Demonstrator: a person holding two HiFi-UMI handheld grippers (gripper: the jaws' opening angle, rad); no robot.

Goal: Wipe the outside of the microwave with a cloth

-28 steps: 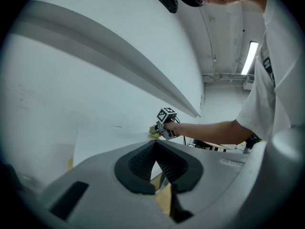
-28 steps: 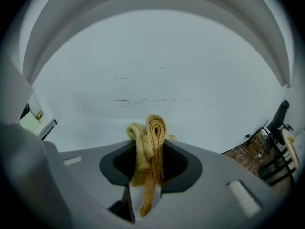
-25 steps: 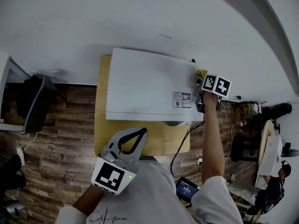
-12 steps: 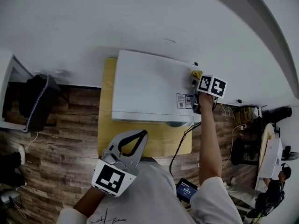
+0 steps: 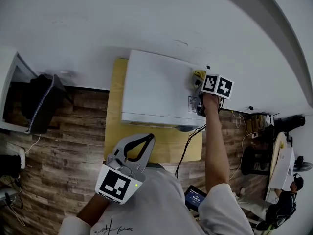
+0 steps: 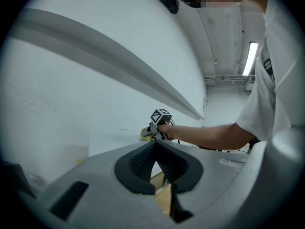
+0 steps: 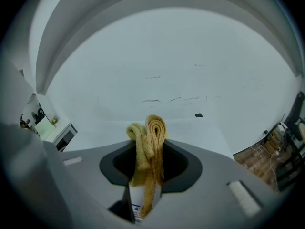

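Head view: white microwave (image 5: 159,89) on a small wooden counter (image 5: 113,131) against the wall. Right tongs (image 5: 199,81) reach out to the far right corner of the microwave's top, with the yellow cloth (image 5: 198,74) at their tip and apparently touching the panel. Left tongs (image 5: 145,142) are held low near the body, well apart from the microwave.

Left gripper view: left tongs (image 6: 155,147) are pressed together at the tips with nothing between them. The right tongs (image 6: 153,130) and cloth (image 6: 144,134) show far off on the top panel.

Right gripper view: right tongs (image 7: 148,163) pinch the folded cloth (image 7: 153,130), which stands above the pads. A printed label (image 7: 136,210) shows below.

Progress, as judged: the wipe is under way on the top. No wiped track shows, so coverage is unknown. The front and sides probably remain.
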